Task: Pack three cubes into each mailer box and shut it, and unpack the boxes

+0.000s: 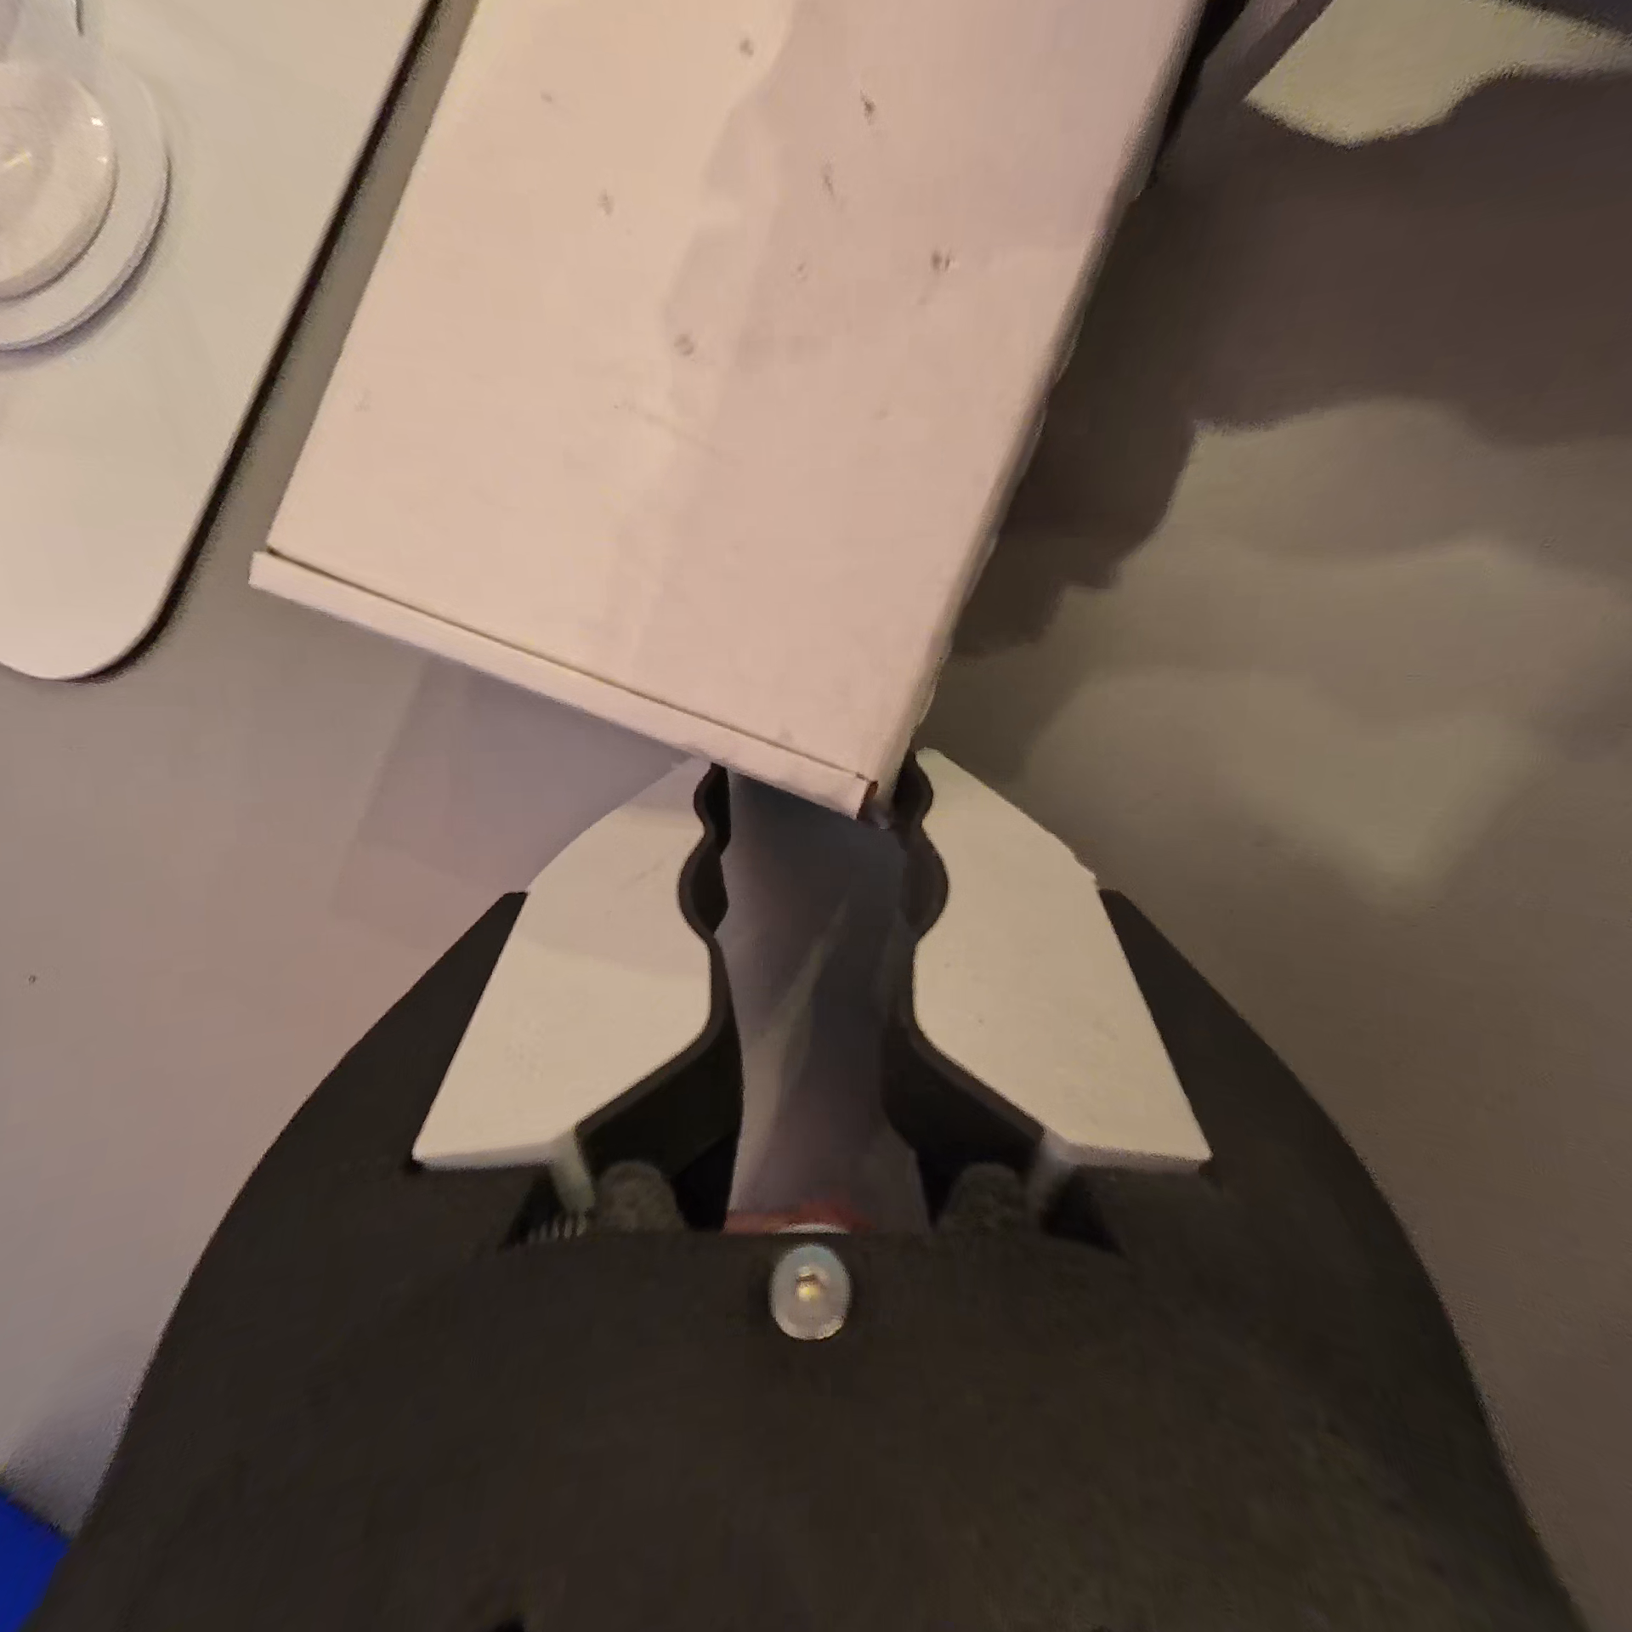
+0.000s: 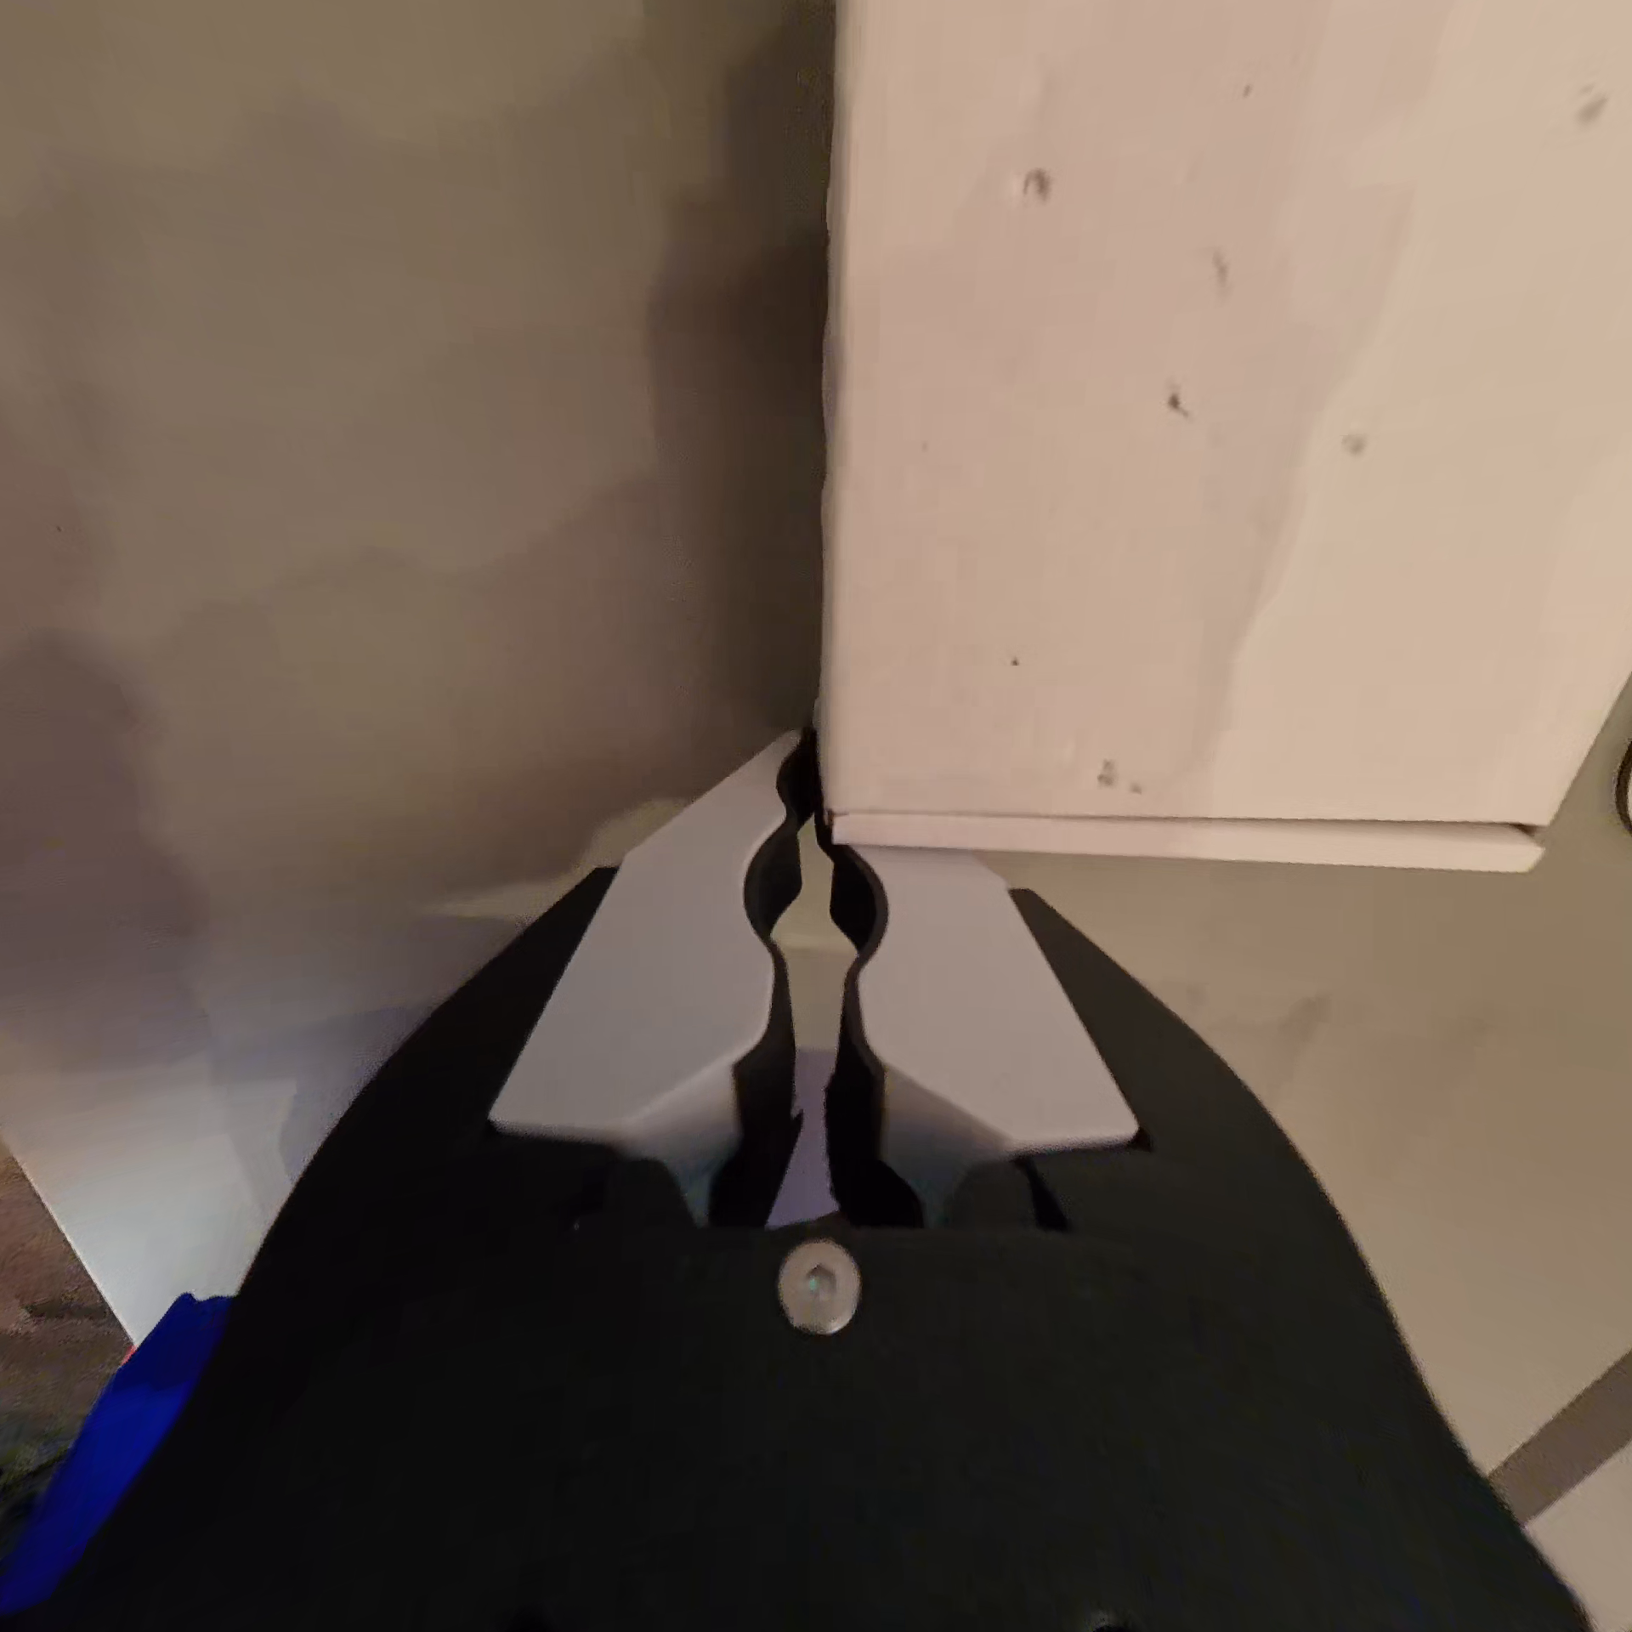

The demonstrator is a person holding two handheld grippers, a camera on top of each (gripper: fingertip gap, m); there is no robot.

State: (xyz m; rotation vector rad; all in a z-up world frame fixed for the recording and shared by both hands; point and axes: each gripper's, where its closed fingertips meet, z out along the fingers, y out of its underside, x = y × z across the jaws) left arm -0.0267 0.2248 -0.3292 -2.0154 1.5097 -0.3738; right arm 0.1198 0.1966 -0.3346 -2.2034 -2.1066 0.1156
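A white mailer box (image 1: 706, 353) with its lid down lies tilted on the grey table. My left gripper (image 1: 812, 782) is at its near right corner, with the jaws narrowly apart and shut on a pale cardboard panel that runs down between the fingers. In the right wrist view the same kind of white box (image 2: 1192, 442) fills the upper right. My right gripper (image 2: 808, 777) is nearly closed on the box's near left corner edge. One finger is outside the wall and the other is under the lid's rim. No cubes are in view.
A white rounded board (image 1: 132, 397) with a clear domed piece (image 1: 53, 177) lies left of the box. Something blue shows at the bottom left of both views (image 1: 22, 1528) (image 2: 132, 1431). The table's edge and the floor (image 2: 44, 1236) are at the lower left.
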